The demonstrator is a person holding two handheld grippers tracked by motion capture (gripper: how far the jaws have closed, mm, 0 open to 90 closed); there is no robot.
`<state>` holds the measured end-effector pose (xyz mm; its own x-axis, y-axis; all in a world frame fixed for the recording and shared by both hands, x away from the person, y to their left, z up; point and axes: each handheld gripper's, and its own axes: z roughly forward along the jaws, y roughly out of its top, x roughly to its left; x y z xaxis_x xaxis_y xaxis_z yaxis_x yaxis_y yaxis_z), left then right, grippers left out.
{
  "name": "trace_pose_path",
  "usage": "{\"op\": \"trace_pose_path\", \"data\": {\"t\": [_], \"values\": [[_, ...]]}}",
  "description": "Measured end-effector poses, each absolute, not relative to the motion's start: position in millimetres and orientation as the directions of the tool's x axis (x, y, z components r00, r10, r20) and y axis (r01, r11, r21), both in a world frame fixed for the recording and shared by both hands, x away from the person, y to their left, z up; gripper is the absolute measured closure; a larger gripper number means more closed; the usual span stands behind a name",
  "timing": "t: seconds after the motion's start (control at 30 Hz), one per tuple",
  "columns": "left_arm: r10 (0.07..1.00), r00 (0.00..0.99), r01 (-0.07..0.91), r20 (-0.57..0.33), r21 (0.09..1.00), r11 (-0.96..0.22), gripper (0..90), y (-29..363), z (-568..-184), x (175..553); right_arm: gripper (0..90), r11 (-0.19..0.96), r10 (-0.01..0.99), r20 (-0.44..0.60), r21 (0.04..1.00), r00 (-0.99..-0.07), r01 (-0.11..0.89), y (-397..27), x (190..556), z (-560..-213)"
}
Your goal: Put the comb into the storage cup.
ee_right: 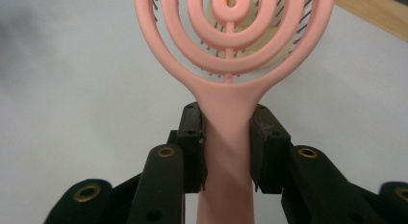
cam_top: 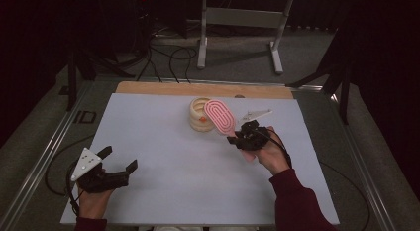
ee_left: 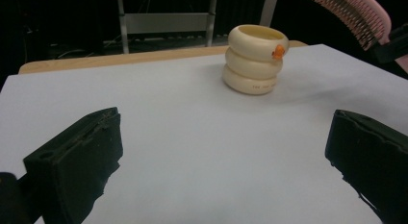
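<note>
A white sheet (cam_top: 163, 156) covers the tabletop; a wooden strip (cam_top: 148, 88) shows along its far edge; beyond, a grey metal frame (cam_top: 242, 18) stands on the floor (cam_top: 237, 62) among black cables (cam_top: 173, 60).

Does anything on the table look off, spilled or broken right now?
Nothing stands out. The pink brush is clamped by its handle in the right gripper, held in the air near the cream holder, which stands upright on the white sheet. The left gripper is open with nothing between its jaws. No spill or damage shows.

Pink brush (cam_top: 221, 117) w/ concentric rings; cream holder (cam_top: 199, 114), orange dot.
</note>
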<state>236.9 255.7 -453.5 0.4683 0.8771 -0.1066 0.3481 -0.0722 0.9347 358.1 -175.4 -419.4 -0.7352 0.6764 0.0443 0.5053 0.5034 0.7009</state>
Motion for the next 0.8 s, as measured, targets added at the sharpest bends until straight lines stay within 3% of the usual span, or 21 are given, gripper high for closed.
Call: {"op": "trace_pose_path", "data": {"t": [0.8], "values": [[0.852,0.514,0.331,-0.1,0.94,-0.089,0.2,233,-424,258,70.2,0.503,0.636,0.015,0.75,-0.771,0.43,-139,353,-410]]}}
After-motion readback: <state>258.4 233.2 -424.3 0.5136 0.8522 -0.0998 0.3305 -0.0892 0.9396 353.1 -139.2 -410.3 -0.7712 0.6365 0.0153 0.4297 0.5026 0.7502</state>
